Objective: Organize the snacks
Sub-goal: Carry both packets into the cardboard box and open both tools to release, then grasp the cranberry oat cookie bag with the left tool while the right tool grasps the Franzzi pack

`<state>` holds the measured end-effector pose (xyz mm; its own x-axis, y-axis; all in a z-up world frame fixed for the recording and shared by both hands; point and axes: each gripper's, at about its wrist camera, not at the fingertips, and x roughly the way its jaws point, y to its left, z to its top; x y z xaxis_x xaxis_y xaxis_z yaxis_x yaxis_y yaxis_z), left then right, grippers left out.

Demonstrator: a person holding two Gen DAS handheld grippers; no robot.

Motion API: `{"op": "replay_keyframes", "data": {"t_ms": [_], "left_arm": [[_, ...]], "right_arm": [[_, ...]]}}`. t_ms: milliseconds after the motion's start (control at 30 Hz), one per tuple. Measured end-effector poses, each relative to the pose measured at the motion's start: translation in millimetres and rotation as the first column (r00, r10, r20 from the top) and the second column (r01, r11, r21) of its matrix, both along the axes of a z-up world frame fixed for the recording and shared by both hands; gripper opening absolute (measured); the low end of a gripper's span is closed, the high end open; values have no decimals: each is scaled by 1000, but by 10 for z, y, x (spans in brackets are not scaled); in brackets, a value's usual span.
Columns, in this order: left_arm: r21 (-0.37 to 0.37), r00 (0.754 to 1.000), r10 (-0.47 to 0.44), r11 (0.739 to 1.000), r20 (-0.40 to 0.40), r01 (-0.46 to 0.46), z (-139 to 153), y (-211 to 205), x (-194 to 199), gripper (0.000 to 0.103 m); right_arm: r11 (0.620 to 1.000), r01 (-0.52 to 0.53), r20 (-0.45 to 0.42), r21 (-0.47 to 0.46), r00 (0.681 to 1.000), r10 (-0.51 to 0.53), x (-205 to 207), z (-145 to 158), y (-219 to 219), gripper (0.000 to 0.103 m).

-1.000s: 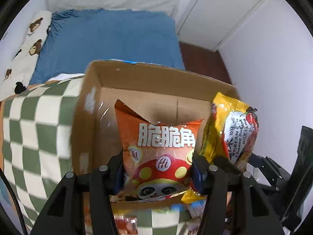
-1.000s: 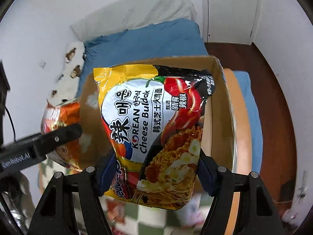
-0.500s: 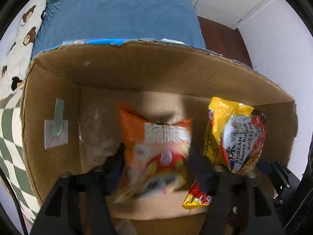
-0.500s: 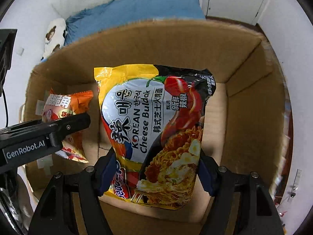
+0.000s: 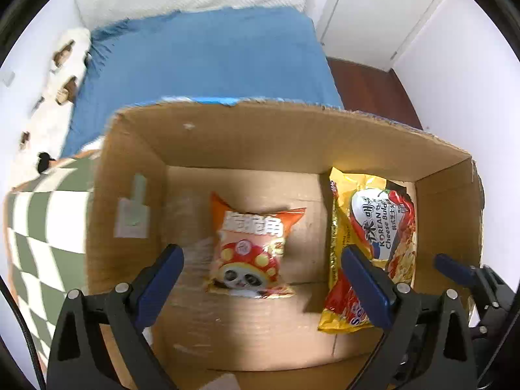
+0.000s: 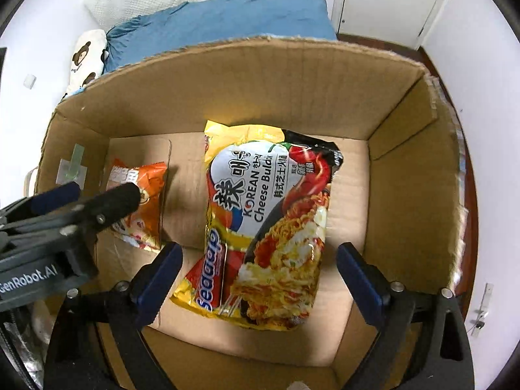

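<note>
We are holding our left gripper (image 5: 261,268) wide apart, gripping nothing, above the orange snack bag (image 5: 250,250) lying on the cardboard box (image 5: 260,136) floor. Only our left view is showing the checkered cloth (image 5: 42,224); our right gripper (image 6: 258,268), equally spread and holding nothing, is hovering over the noodle packet (image 6: 266,221) lying right of the bag. A blue bed (image 6: 221,19) is sitting beyond the box.

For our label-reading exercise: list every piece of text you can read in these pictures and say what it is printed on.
"KOREAN Cheese Buld…", cut off: noodle packet.
"seaaap", as it seems to read: same packet's red corner.
"GenRobot.AI": left gripper body.
Chinese and Korean characters on the noodle packet and orange snack bag: too blurred to quote.
</note>
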<state>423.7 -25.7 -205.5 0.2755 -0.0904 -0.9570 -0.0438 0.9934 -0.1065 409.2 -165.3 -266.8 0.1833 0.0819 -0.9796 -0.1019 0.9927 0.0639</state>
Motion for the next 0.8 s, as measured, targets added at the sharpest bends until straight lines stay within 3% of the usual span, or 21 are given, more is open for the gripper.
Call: {"op": "replay_keyframes", "data": {"t_ms": [400, 800], "left_arm": [[90, 979, 12, 995, 202, -31, 721, 59, -578, 99], [80, 938, 22, 995, 346, -53, 1334, 132, -1344, 99]], "right_arm": [[999, 37, 203, -25, 979, -31, -554, 1008, -95, 97], [999, 39, 374, -17, 927, -30, -1326, 1830, -74, 97]]}}
